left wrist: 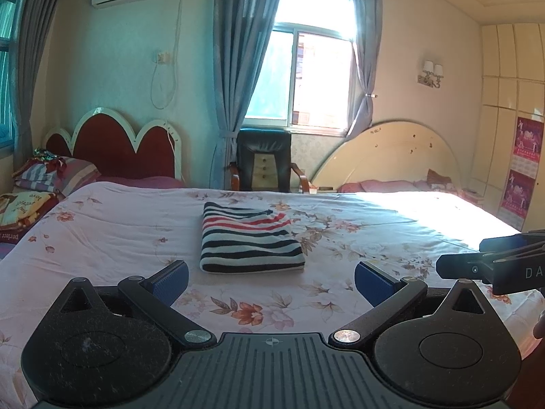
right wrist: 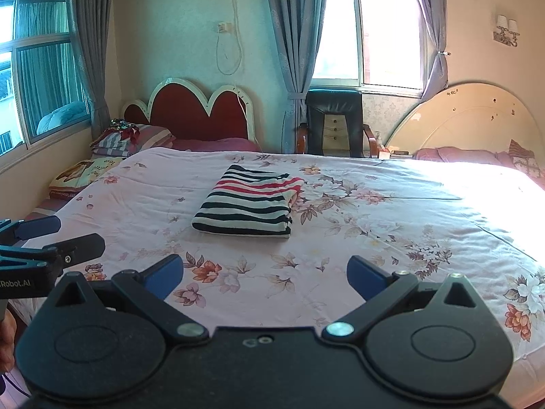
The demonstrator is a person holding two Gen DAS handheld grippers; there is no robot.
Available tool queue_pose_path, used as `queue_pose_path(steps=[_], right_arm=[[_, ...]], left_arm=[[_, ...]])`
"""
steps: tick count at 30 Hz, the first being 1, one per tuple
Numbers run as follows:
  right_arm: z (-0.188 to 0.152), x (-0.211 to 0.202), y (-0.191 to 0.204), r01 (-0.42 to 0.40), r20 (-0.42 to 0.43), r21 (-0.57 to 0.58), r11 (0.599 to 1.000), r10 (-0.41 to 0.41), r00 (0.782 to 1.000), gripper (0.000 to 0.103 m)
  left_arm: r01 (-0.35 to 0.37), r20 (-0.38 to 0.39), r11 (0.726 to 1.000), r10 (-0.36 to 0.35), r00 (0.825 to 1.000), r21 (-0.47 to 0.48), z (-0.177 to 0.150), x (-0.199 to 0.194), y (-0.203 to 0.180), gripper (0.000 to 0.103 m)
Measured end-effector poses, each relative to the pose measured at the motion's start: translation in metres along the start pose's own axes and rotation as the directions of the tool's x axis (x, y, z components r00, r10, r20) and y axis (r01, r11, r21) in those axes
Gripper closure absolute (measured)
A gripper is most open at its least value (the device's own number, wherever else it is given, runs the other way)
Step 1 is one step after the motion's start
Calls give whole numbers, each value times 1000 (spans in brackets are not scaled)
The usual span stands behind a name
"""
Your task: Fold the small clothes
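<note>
A small striped garment [left wrist: 250, 238] in white, dark and red bands lies folded into a neat rectangle on the floral bed cover [left wrist: 119, 231]; the right wrist view shows the striped garment [right wrist: 248, 201] from a little to the right. My left gripper [left wrist: 270, 281] hovers open just short of its near edge, blue pads wide apart and nothing between them. My right gripper [right wrist: 265, 276] is also open and holds nothing, farther back from the cloth. Each gripper shows in the other's view: the right gripper [left wrist: 483, 255] at the right edge, the left gripper [right wrist: 58, 235] at the left edge.
The bed [right wrist: 374, 225] spreads wide with strong sunlight on its right part. Pillows and folded blankets [left wrist: 44, 177] sit at the far left by a red headboard [left wrist: 115, 146]. A black armchair [left wrist: 264, 162] stands under the window beyond the bed.
</note>
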State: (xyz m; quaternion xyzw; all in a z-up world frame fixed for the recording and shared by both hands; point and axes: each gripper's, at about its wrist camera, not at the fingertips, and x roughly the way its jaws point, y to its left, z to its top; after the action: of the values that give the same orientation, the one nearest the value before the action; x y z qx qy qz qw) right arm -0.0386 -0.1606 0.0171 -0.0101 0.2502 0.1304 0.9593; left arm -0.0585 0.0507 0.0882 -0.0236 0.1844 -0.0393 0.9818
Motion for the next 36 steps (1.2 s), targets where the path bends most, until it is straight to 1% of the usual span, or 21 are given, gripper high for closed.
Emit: queue_pose_path(steps=[36], right_arm=[[6,6,-2,-27,2,-15,1000,28,1000,1]], left_arm=[[-18,18,1000,17,1000,16,4,7,-1,0]])
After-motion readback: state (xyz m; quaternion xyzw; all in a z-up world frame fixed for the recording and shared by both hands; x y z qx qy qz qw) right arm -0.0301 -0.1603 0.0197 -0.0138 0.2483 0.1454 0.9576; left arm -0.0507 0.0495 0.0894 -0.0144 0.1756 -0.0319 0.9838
